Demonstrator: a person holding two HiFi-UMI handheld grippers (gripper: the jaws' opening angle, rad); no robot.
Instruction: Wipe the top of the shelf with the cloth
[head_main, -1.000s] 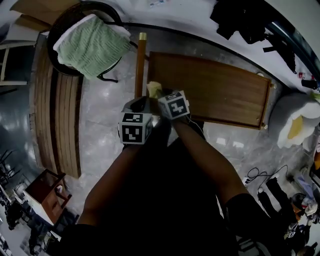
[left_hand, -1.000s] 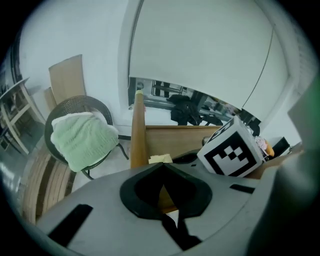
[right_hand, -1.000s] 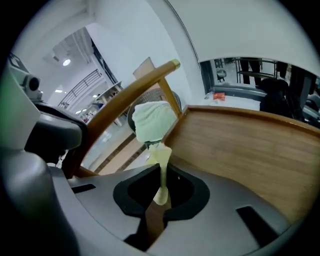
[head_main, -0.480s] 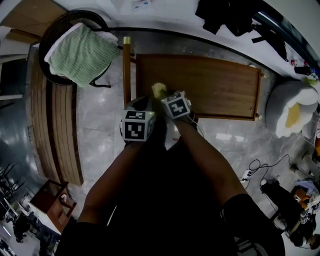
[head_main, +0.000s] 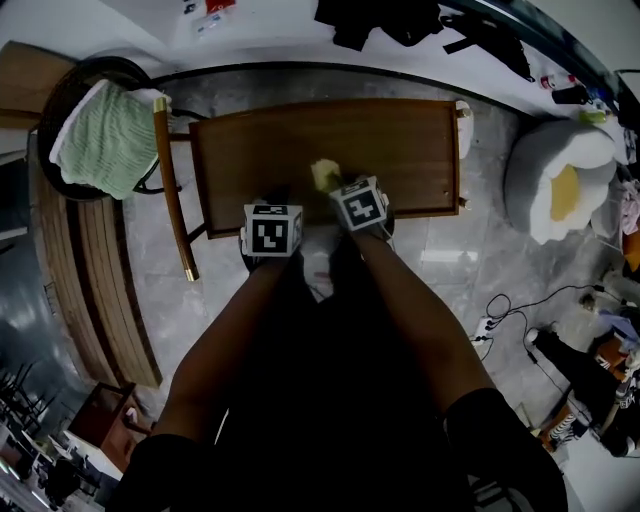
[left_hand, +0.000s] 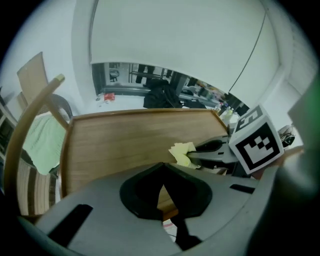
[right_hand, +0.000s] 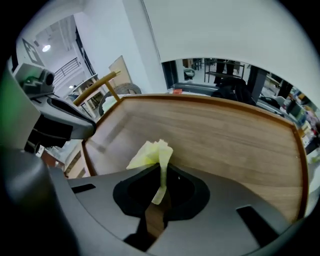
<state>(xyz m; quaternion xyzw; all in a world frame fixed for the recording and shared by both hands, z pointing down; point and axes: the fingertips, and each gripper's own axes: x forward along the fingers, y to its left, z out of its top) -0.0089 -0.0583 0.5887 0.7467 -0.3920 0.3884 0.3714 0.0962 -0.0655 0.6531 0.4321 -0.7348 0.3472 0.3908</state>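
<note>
The brown wooden shelf top (head_main: 400, 140) lies in front of me. My right gripper (head_main: 330, 186) is shut on a small yellow cloth (head_main: 323, 172) that rests on the shelf near the middle of its near edge. In the right gripper view the cloth (right_hand: 152, 151) bunches out ahead of the shut jaws (right_hand: 161, 186) onto the wood (right_hand: 225, 135). My left gripper (head_main: 268, 208) hovers just left of it at the shelf's near edge, shut and holding nothing (left_hand: 161, 189). The left gripper view shows the cloth (left_hand: 181, 152) and the right gripper (left_hand: 216, 149) side-on.
A round chair with a green cushion (head_main: 100, 138) stands left of the shelf, with a wooden rail (head_main: 172, 190) beside it. A white and yellow beanbag (head_main: 556, 180) sits to the right. Slatted wood (head_main: 95, 280) lies at the left, cables (head_main: 520, 310) on the floor at the right.
Both grippers and the cloth have moved from the shelf's left front corner to about the middle of its near edge. My head view has shifted with them.
</note>
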